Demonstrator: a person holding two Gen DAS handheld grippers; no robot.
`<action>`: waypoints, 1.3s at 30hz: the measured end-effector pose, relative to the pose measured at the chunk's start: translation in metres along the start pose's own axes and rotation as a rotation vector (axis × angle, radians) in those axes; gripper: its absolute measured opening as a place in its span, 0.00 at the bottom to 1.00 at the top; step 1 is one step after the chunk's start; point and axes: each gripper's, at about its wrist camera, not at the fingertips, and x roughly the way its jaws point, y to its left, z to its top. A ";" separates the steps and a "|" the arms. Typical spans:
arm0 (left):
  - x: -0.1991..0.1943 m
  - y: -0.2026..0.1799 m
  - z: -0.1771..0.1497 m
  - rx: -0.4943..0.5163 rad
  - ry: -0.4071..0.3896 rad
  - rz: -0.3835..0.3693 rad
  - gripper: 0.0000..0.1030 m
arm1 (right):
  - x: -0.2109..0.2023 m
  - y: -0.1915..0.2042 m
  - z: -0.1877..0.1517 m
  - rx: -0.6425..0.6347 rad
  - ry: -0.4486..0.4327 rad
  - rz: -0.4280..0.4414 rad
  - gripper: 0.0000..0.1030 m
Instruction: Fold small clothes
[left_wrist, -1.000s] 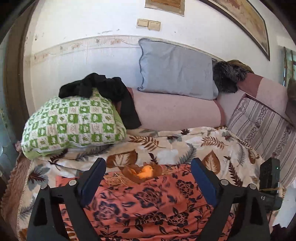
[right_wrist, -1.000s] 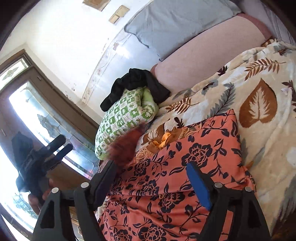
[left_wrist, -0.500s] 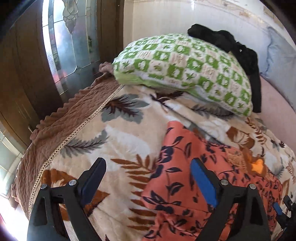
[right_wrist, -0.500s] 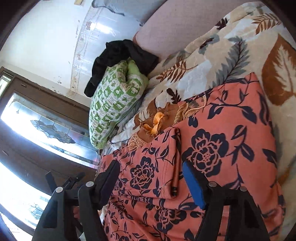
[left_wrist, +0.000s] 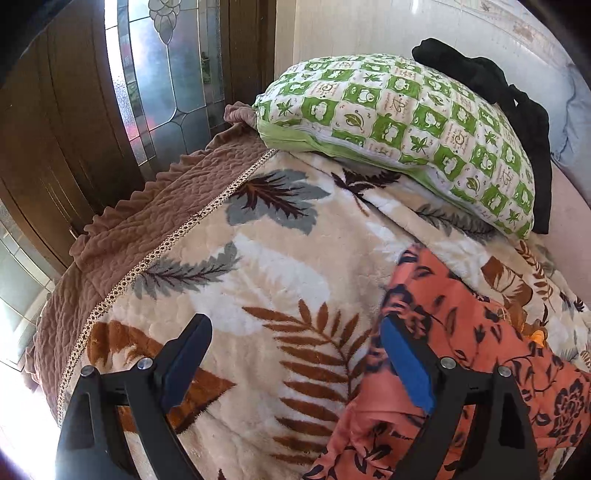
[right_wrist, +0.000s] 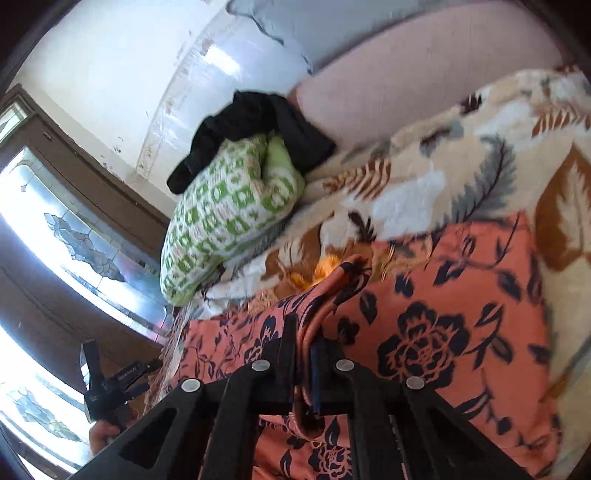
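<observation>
In the left wrist view, the left gripper (left_wrist: 295, 354) hangs wide apart over the leaf-print blanket (left_wrist: 266, 258), holding nothing; the orange floral garment (left_wrist: 461, 332) lies at lower right, its edge beside the right finger. Only this view shows the brown quilted cover (left_wrist: 147, 229) at left. In the right wrist view, the right gripper (right_wrist: 303, 343), half a second ago parted, now pinches a raised fold of the orange floral garment (right_wrist: 443, 314), which fills the lower frame, rumpled near the green checked pillow (right_wrist: 229, 214).
</observation>
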 end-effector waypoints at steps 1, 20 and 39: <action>-0.001 -0.003 -0.001 0.004 -0.002 -0.010 0.90 | -0.014 -0.007 0.004 0.007 -0.029 -0.028 0.06; 0.065 -0.113 -0.055 0.393 0.168 -0.066 0.98 | 0.061 -0.064 -0.025 0.042 0.327 -0.277 0.09; 0.082 -0.091 -0.003 0.150 0.135 -0.053 1.00 | 0.044 -0.050 -0.004 0.060 0.133 -0.173 0.15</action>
